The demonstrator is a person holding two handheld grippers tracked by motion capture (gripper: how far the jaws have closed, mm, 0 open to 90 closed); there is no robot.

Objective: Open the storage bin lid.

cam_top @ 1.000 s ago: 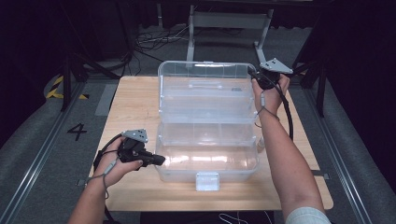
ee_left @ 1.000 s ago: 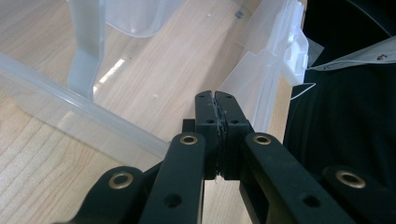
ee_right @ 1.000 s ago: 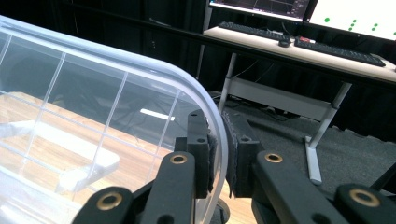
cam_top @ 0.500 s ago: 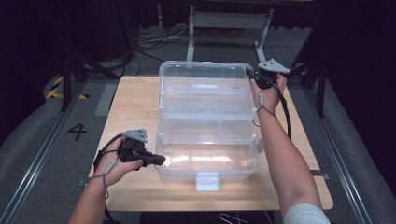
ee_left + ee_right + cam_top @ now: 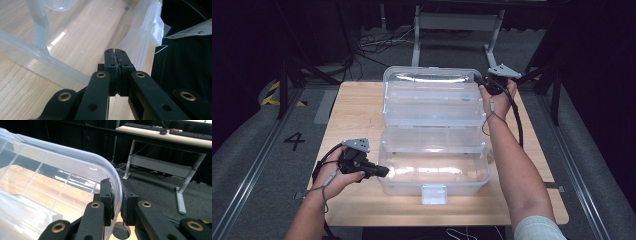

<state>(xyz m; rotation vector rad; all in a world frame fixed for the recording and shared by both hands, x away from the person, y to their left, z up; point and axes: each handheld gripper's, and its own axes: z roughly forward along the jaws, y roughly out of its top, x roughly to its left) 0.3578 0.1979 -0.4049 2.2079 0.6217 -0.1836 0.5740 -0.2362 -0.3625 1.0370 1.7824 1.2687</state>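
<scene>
right gripper [image 5: 117, 206] pinches the far right rim of the clear plastic tiered storage box [image 5: 432, 125]; left gripper [image 5: 115, 56], pressed together, sits at its near left corner on the wooden surface [image 5: 354, 112]

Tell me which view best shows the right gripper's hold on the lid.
The right gripper view: its gripper pinches the clear lid's rim up close. The high view shows that gripper small at the lid's far corner.
</scene>
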